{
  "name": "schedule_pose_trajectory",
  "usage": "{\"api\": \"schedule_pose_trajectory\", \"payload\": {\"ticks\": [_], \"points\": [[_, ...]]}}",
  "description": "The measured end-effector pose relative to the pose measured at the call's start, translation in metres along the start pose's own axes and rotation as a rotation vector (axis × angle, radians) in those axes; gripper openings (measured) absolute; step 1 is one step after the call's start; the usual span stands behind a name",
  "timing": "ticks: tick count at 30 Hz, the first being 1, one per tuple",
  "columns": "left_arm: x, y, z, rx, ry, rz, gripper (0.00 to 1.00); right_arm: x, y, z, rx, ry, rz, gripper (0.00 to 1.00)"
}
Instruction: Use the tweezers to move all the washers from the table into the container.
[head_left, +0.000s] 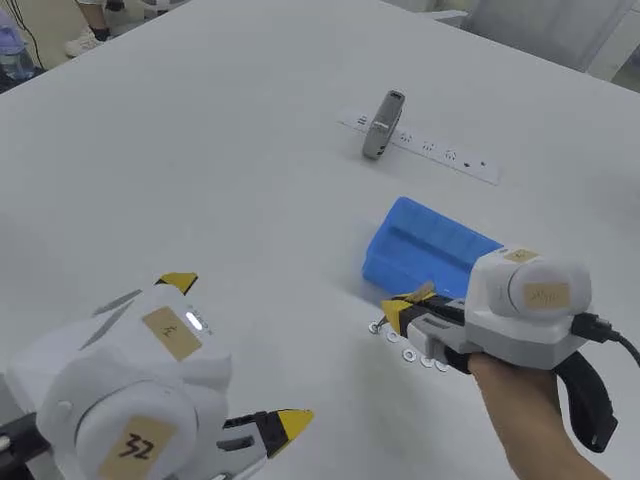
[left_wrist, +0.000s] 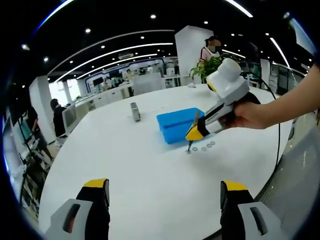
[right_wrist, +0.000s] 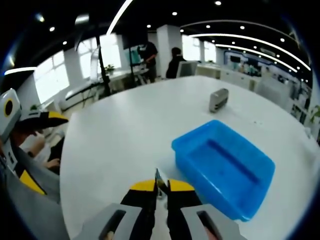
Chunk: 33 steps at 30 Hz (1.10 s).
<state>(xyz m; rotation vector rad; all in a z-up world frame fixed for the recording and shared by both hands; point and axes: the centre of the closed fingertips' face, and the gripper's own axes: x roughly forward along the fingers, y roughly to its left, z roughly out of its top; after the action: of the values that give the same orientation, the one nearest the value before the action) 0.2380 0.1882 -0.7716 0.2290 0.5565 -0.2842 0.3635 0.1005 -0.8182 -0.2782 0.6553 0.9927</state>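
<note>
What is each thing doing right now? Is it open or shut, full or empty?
Left gripper: open, fingers wide apart, holding nothing.
Right gripper: shut on the tweezers.
Tweezers: held, tip down by the washers.
Washers: lying in a row on the table, beside the container.
Container: upright, open on top, looks empty.

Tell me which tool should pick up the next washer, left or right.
Right. The right tool is shut on the tweezers, whose tip is down at the washers beside the blue container. The left tool is open, holds nothing, and sits well away from them.
</note>
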Motion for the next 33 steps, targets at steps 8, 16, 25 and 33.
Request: {"api": "schedule_pose_trajectory", "payload": {"ticks": [8,16,25,33], "points": [[-0.001,0.001,0.000,-0.001,-0.006,0.000,0.94,0.004,-0.003,0.001,-0.008,0.047,-0.011,0.02],[-0.001,-0.003,0.003,0.018,-0.017,-0.016,0.96,-0.011,0.008,0.022,-0.007,0.003,0.015,0.02],[-0.016,0.007,0.032,-0.072,-0.186,0.028,0.97,-0.032,-0.005,0.055,-0.043,-0.065,-0.011,0.03],[-0.030,0.006,0.035,-0.142,-0.311,0.023,0.99,-0.026,-0.035,0.081,-0.028,-0.113,-0.055,0.03]]}}
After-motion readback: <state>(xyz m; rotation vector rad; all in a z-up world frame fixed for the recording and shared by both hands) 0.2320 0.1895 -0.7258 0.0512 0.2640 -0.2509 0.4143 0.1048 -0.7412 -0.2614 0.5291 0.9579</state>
